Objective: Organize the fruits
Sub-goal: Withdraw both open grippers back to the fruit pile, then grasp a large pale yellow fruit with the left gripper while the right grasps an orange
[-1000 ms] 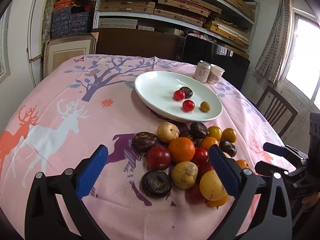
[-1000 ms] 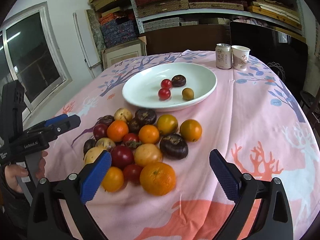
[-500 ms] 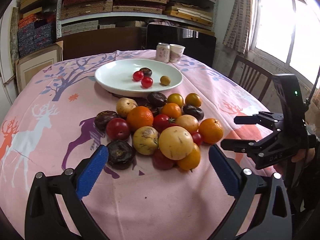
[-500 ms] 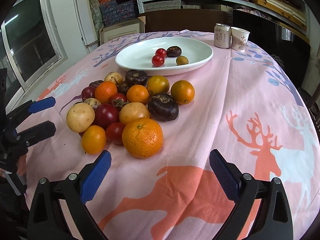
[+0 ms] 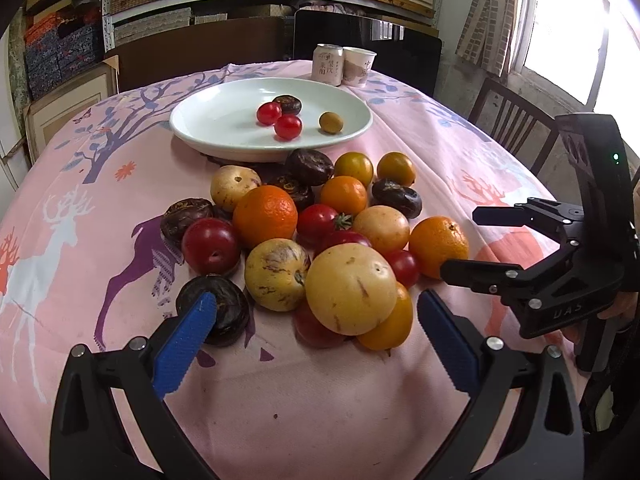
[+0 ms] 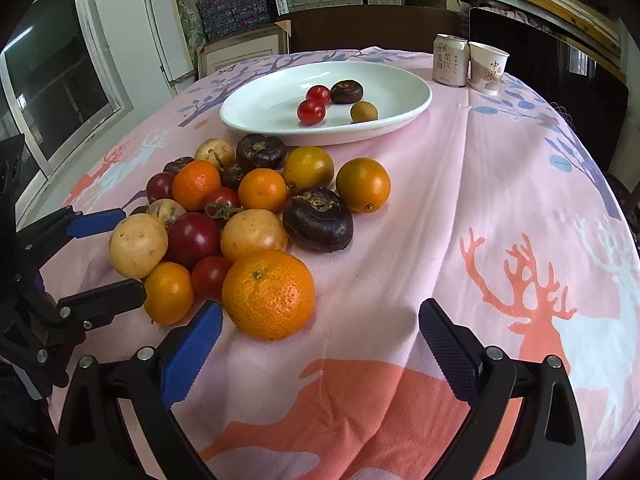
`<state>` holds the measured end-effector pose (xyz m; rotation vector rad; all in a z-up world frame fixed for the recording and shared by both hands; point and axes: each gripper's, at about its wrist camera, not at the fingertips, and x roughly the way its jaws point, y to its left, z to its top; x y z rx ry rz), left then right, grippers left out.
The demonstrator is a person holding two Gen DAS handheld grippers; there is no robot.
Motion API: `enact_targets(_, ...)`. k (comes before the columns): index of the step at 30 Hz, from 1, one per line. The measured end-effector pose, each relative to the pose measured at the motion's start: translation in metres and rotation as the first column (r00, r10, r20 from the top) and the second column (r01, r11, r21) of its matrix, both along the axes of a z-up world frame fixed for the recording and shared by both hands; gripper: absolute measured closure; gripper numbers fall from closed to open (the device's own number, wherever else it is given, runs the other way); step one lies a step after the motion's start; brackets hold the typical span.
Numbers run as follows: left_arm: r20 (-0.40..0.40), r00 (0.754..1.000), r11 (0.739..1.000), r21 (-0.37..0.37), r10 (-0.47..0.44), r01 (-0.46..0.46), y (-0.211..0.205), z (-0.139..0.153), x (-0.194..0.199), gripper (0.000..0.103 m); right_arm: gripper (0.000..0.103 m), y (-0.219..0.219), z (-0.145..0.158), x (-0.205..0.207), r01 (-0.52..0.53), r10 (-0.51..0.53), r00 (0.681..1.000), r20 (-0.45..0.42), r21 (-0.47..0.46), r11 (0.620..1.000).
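Note:
A heap of several fruits lies on the pink tablecloth: oranges, red tomatoes, yellow speckled fruits and dark brown ones. A big yellow fruit [image 5: 350, 287] is nearest my left gripper [image 5: 316, 340], which is open and empty, its jaws straddling the near edge of the heap. A large orange [image 6: 269, 294] lies just ahead of my right gripper [image 6: 320, 340], also open and empty. The white plate [image 5: 216, 120] behind the heap holds two cherry tomatoes [image 5: 287, 126], a dark fruit and a small green-brown one. The right gripper [image 5: 468, 240] shows at the heap's right in the left wrist view.
A drink can [image 6: 451, 60] and a paper cup [image 6: 488, 67] stand beyond the plate. A wooden chair [image 5: 512, 120] is at the table's right side. Shelves with boxes line the back wall. The left gripper [image 6: 104, 258] shows at the heap's left in the right wrist view.
Both grippers have moved closer to the heap and lower. The left view has swung round so the heap sits between its jaws. Both stay open.

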<state>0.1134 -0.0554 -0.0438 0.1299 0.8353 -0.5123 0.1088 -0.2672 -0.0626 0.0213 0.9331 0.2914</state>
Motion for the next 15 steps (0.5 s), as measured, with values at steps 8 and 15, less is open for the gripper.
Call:
enact_targets(8, -0.029, 1.0, 0.999, -0.032, -0.006, 0.005, -0.006, -0.004, 0.011, 0.022, 0.019, 0.003, -0.004, 0.005, -0.026, 0.027, 0.999, -0.026, 0.056, 0.998)
enact_targets(15, 0.01, 1.0, 1.0, -0.024, -0.006, 0.007, -0.006, 0.0, 0.005, 0.034, 0.056, 0.021, 0.004, -0.006, -0.085, 0.084, 0.996, 0.019, 0.036, 0.996)
